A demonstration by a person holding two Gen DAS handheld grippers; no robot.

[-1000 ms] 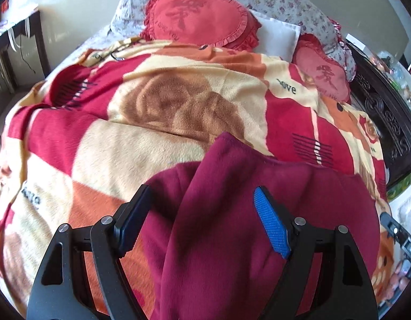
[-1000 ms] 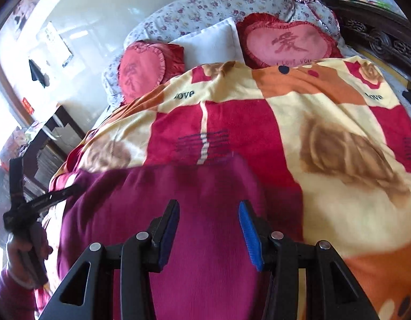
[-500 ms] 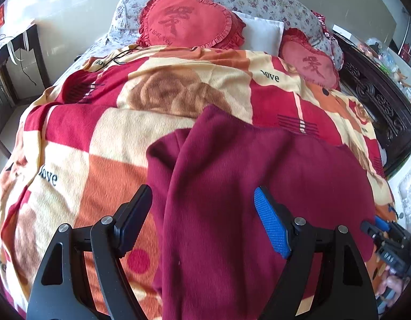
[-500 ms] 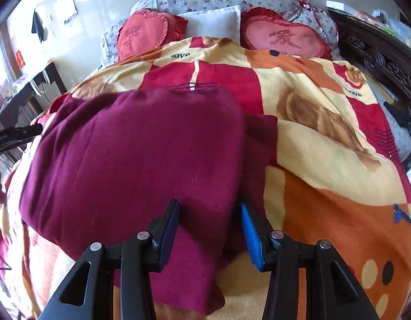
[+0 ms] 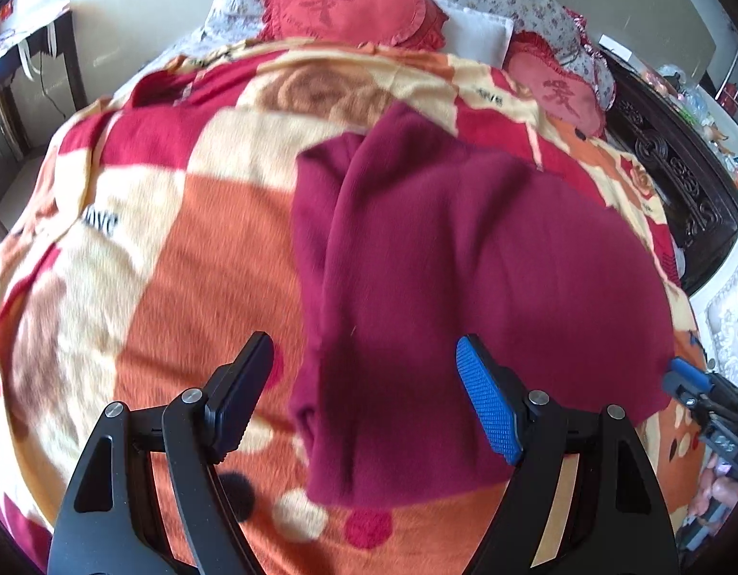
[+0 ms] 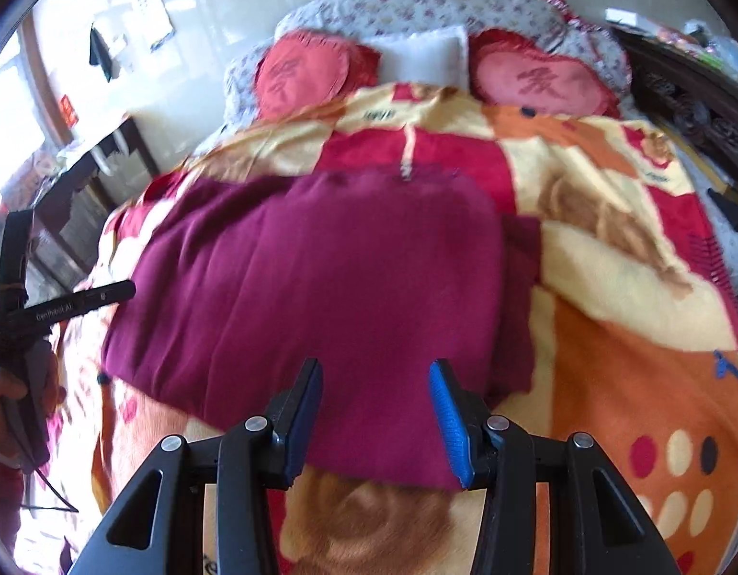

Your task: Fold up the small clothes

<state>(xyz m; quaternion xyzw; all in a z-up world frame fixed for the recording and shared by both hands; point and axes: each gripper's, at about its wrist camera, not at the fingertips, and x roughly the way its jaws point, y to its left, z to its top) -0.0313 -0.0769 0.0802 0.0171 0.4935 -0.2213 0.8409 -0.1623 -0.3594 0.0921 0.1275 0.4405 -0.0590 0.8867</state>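
Maroon garment (image 5: 464, 258) lies folded on the blanket (image 5: 187, 258), spread over the bed, and it sits flat, with a doubled strip of cloth running along its left edge in the left wrist view. Left hand-held gripper (image 5: 366, 397) hangs above the garment's near left part, jaws spread wide, nothing between the pads, released. Right hand-held gripper (image 6: 376, 414) sits over the near edge of the same garment (image 6: 330, 297), jaws partly apart, cloth below them rather than pinched, so it grips nothing. From the right wrist view the left hand-held gripper (image 6: 28, 306) shows at the far left edge, held in a hand (image 6: 5, 397), off the garment's left side. From the left wrist view the right hand-held gripper (image 5: 704, 393) peeks in at the right edge, just beside the garment's near right corner. Up at the head of the bed, two red heart cushions (image 5: 349, 5) flank a white pillow (image 5: 479, 33). Both views are a little blurred
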